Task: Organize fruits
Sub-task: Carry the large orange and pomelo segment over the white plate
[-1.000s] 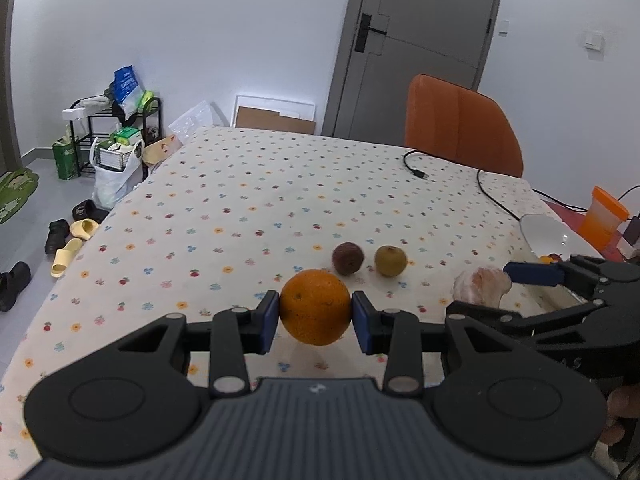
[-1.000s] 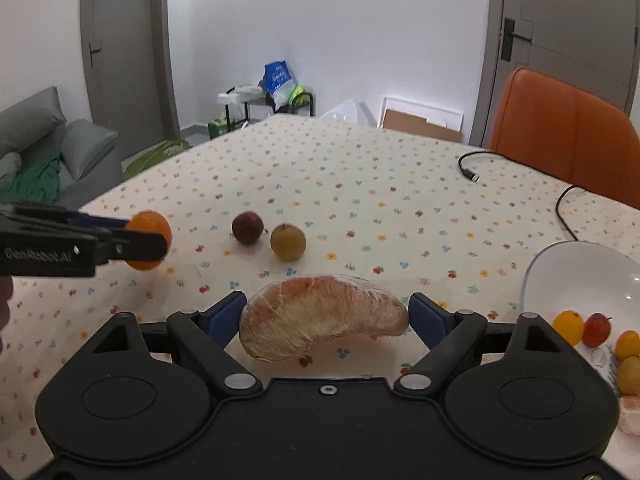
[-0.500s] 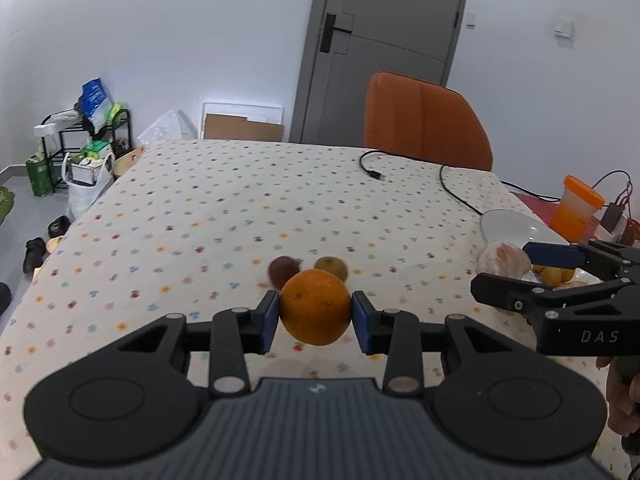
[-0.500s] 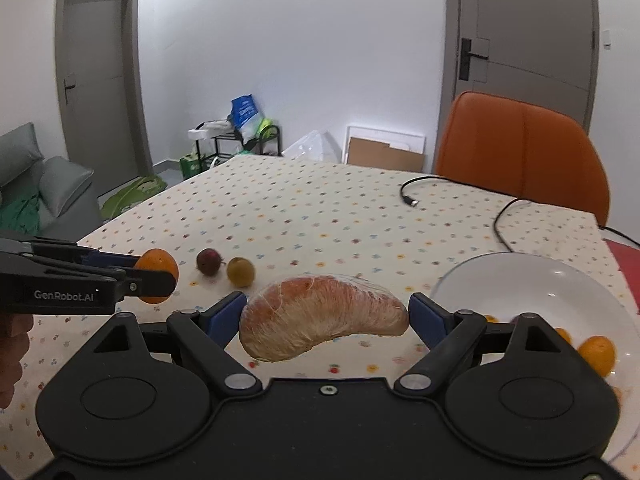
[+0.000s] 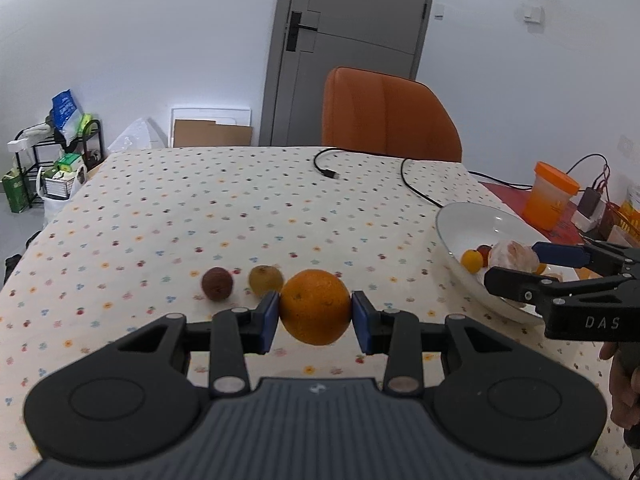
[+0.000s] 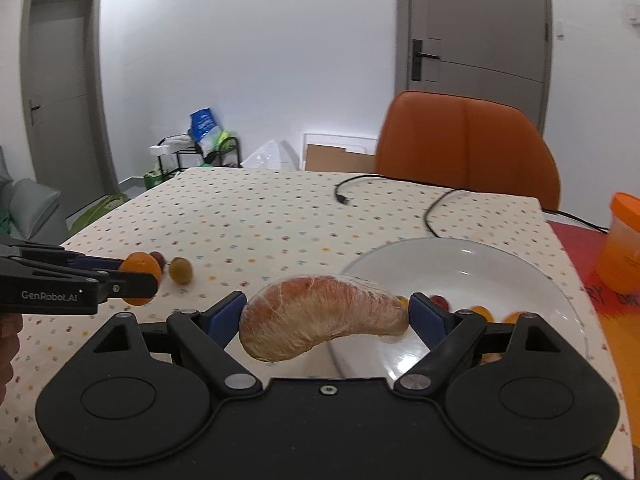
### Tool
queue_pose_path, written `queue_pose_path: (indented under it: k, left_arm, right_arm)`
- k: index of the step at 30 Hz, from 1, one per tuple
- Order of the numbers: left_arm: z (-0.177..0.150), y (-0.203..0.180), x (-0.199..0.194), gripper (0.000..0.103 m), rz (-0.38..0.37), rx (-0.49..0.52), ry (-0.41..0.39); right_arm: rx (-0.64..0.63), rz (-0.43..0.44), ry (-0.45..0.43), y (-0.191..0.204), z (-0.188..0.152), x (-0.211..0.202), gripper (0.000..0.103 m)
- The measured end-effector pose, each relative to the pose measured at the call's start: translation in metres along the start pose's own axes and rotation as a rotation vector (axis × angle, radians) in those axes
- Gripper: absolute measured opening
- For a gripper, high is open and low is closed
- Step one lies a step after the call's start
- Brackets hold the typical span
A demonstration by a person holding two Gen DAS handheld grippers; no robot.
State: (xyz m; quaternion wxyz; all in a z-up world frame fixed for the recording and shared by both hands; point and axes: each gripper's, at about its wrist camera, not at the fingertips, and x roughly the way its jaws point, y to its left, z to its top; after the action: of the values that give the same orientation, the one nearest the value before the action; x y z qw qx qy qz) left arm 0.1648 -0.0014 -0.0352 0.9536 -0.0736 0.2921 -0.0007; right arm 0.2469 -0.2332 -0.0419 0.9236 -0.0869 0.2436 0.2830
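My left gripper (image 5: 315, 317) is shut on an orange (image 5: 315, 306), held above the dotted tablecloth. Just beyond it on the cloth lie a dark red round fruit (image 5: 217, 284) and a yellow-green round fruit (image 5: 265, 279). My right gripper (image 6: 327, 316) is shut on a wrapped pomelo segment (image 6: 320, 317), carried over the near rim of the white bowl (image 6: 460, 264). In the left wrist view the right gripper (image 5: 520, 264) hangs over that bowl (image 5: 460, 224), which holds several small fruits (image 5: 472, 260). The right wrist view shows the left gripper (image 6: 132, 276) with the orange (image 6: 140, 266) at far left.
An orange chair (image 5: 388, 116) stands at the table's far edge. A black cable (image 5: 404, 176) lies across the cloth behind the bowl. An orange cup (image 5: 552, 196) and a charger (image 5: 590, 204) stand on a red mat to the right. A hand (image 5: 622, 384) grips the right tool.
Both grippers have swung to the right with their fruit. The bowl has come from the frame's edge to lie under the pomelo segment, and the two loose fruits have slid left.
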Motion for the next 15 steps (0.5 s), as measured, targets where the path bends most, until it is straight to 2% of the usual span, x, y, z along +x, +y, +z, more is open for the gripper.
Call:
queue_pose_path:
  k: [15]
  left_arm:
    - [0.005, -0.042, 0.011, 0.038, -0.052, 0.067, 0.008]
  right_arm:
    - [0.094, -0.108, 0.006, -0.052, -0.02, -0.017, 0.085]
